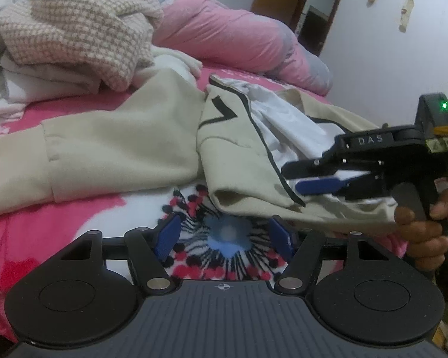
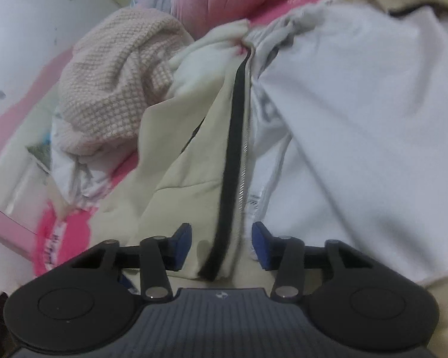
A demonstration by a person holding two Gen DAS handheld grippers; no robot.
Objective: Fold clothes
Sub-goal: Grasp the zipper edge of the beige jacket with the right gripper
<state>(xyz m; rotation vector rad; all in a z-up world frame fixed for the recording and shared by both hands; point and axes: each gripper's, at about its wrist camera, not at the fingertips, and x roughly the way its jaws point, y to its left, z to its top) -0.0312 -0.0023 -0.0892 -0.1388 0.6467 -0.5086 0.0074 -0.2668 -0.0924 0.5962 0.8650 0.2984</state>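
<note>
Left wrist view, left to right: our left gripper [image 1: 224,235] hovers with jaws apart and empty over the blanket [image 1: 74,226]. The cream jacket [image 1: 119,146] sprawls mid-frame, lining up, ready for folding. At right, our right gripper [image 1: 316,176] straddles its zipper edge [image 2: 233,155], half-open, not yet pinching.

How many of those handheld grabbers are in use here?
2. The left gripper hovers open over the patterned bedspread; the right gripper straddles the beige jacket at its zipper edge.
</note>
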